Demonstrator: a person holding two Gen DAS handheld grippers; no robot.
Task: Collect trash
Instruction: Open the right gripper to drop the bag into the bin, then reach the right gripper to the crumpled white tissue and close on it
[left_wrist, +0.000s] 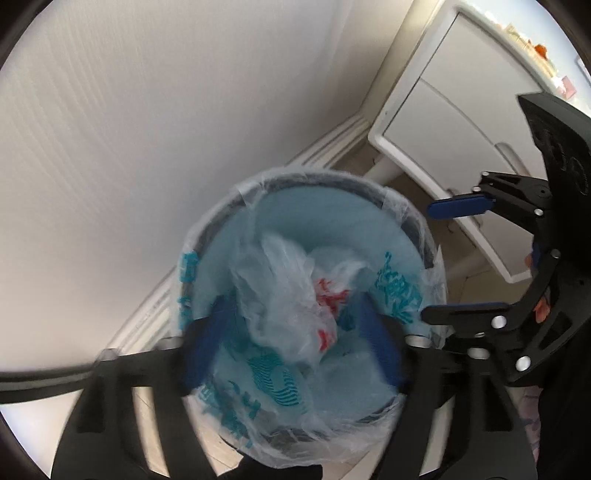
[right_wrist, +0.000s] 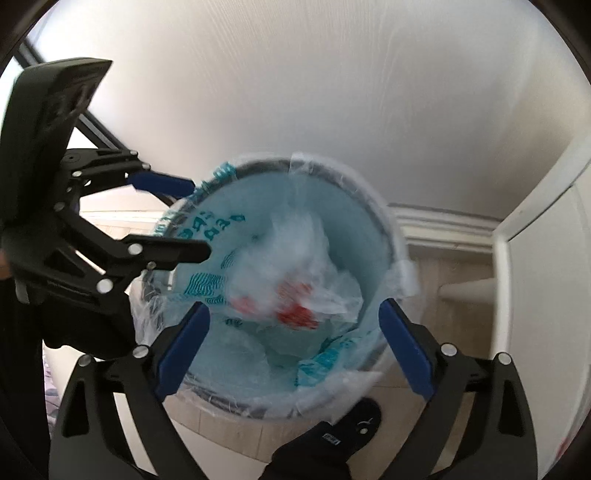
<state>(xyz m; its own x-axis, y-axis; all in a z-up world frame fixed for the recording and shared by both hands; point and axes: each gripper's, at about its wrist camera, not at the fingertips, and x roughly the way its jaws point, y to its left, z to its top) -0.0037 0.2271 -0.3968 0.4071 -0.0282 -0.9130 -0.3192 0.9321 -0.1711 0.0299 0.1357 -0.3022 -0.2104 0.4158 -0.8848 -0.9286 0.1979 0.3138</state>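
With both jaws spread and empty over the bin (left_wrist: 417, 236), pinch the crumpled plastic bag (left_wrist: 295, 295) at frame centre by a bunched fold; it looks light, limp and slippery.

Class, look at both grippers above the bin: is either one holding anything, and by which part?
Nothing is held. The left gripper and right gripper both stand open above the bin; the crumpled plastic bag is inside the bin, free of the fingers.
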